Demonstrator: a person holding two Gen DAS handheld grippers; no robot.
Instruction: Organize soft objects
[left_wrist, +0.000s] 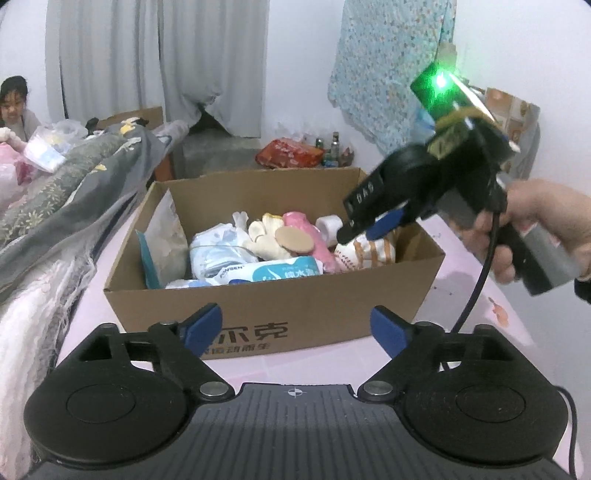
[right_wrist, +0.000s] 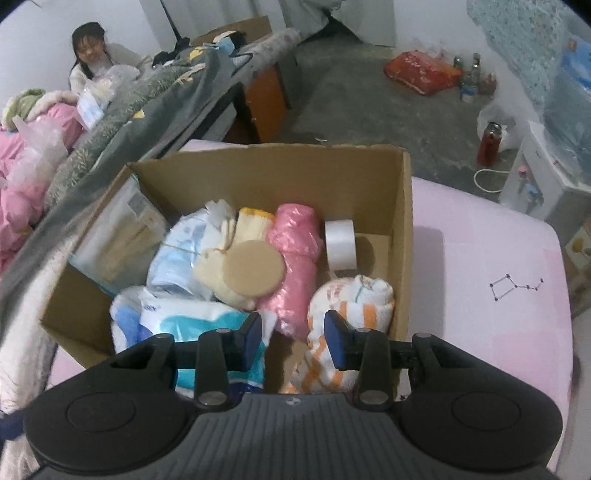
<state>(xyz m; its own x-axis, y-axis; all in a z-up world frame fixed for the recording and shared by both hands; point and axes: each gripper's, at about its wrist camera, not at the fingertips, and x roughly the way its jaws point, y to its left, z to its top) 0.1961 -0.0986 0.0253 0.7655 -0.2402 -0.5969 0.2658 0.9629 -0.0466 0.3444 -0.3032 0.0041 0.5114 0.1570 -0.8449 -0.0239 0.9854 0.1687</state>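
The left gripper (left_wrist: 295, 328) sits nearest the left wrist camera. Its jaws stand wide apart, with nothing between the blue pads. It is held before the near wall of the cardboard box, not touching it.

The table (left_wrist: 476, 306) has a pale pink top and bears the box. A grey patterned quilt (left_wrist: 74, 184) lies heaped beside the table on the left.

The cardboard box (left_wrist: 273, 314) stands open-topped on the table, printed characters on its near wall. It holds all the soft objects listed below.

The right gripper (right_wrist: 293, 338) is held by a hand (left_wrist: 543, 229) over the right part of the box. Its jaws stand at a medium gap, and no object is between the pads. In the right wrist view, its right pad lies just in front of the striped towel; contact cannot be determined.

Contents, largest first:
- Blue-and-white tissue pack (right_wrist: 192, 317), at the near left.
- Pink plastic roll (right_wrist: 295, 266), at the centre.
- Orange-and-white striped towel (right_wrist: 351, 299), rolled, at the near right corner.
- Cream gloves (right_wrist: 218, 269), left of the pink roll.
- Round tan pad (right_wrist: 255, 269), resting on the gloves and against the pink roll.
- White tape roll (right_wrist: 340, 243), upright by the right wall.
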